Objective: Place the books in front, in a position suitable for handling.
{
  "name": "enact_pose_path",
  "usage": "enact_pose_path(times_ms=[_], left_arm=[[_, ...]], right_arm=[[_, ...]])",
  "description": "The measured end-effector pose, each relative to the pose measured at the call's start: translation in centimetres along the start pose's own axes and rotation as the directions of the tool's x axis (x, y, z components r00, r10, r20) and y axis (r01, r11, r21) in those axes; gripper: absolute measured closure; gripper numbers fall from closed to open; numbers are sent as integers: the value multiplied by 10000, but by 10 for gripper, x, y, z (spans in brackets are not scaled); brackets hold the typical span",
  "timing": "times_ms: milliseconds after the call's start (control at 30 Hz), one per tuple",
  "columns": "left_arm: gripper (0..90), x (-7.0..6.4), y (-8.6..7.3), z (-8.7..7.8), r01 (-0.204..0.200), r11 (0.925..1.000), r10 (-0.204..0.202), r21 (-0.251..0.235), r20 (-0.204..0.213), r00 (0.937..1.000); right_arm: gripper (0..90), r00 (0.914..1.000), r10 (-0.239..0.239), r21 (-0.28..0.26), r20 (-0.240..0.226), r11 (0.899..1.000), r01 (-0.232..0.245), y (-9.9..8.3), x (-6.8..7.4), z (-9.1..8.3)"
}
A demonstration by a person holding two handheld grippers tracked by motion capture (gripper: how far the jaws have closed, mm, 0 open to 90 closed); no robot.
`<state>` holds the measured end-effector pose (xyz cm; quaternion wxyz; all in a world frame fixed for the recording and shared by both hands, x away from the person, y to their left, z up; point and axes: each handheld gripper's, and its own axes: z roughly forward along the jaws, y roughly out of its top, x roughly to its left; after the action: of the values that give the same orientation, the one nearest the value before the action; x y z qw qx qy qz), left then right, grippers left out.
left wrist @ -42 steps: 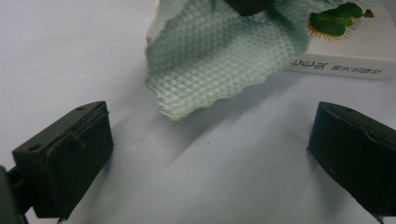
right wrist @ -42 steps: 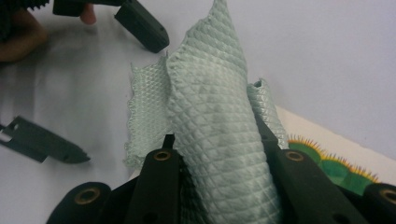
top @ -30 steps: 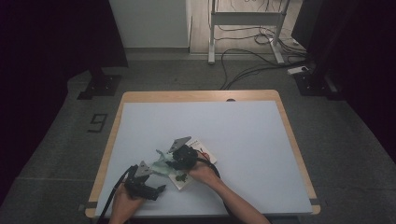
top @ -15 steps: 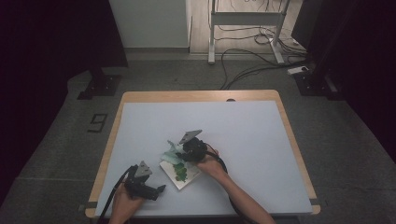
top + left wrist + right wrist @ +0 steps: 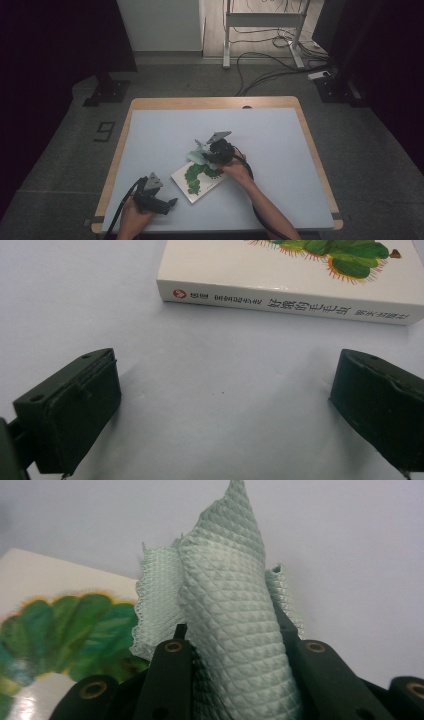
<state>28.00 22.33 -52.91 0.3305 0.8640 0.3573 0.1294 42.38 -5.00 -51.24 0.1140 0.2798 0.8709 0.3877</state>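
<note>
A white book point(image 5: 196, 180) with a green caterpillar picture on its cover lies flat near the front middle of the table; its cover point(image 5: 30, 595) and its spine point(image 5: 290, 302) show in the gripper views. My right gripper point(image 5: 212, 155) is over the book's far corner, shut on a pale green textured cloth point(image 5: 199, 154) that stands up between its jaws point(image 5: 225, 610). My left gripper point(image 5: 167, 204) rests low at the front left, open, with bare table between its jaws point(image 5: 225, 405) and the book's spine just ahead.
The light grey table top point(image 5: 270, 145) has a wooden rim point(image 5: 215, 102). Beyond it on the floor are cables point(image 5: 270, 65), a metal stand frame point(image 5: 260, 30) and a dark base plate point(image 5: 107, 92).
My right gripper has carried the cloth up and to the right, from the book's near-left part to its far corner. The left gripper has stayed put.
</note>
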Motion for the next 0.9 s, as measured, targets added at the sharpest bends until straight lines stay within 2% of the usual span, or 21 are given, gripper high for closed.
enact_pose_path(times_ms=[67,367,600,900], left_arm=[[0,0,0,0,-16,10000,16,12,-3,10000],[0,0,0,0,-20,10000,20,15,-4,10000],[0,0,0,0,-3,10000,3,2,-6,10000],[0,0,0,0,-13,10000,13,13,1,10000]], right_arm=[[697,9998,97,-66,152,9999,-96,-3,-7,-2],[695,9985,436,-72,340,9990,-434,-8,-18,-6],[695,9983,494,-51,301,9988,-492,-18,-18,-17],[694,9993,228,109,284,9997,-231,-31,-10,-34]])
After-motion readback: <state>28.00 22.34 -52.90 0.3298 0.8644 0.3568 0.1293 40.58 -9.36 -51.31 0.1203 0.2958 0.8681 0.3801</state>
